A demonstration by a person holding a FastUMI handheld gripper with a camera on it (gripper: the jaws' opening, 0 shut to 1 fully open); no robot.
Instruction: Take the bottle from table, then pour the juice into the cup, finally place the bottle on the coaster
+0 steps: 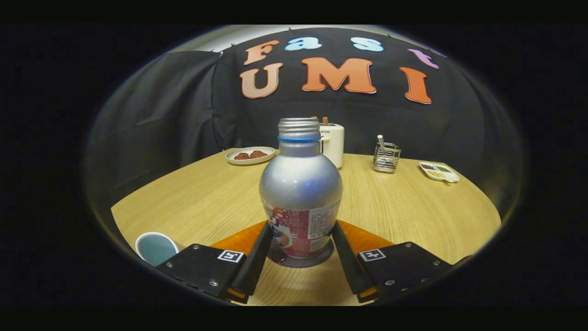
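A silver bottle point(301, 188) with a red label and no cap stands upright on a dark round coaster point(298, 263) on the wooden table point(413, 216). My gripper point(302, 227) is shut on the bottle: both fingers point(257, 257) press against the lower sides of the label. A white cup point(156, 248) with a pale blue inside stands on the table to the left of the left finger, near the table's front edge.
Beyond the bottle stand a white appliance point(333, 145), a plate of reddish food point(250, 155) to its left, a wire holder point(386, 157) and a small divided dish point(438, 171) to the right. Black cloth walls close the booth behind the table.
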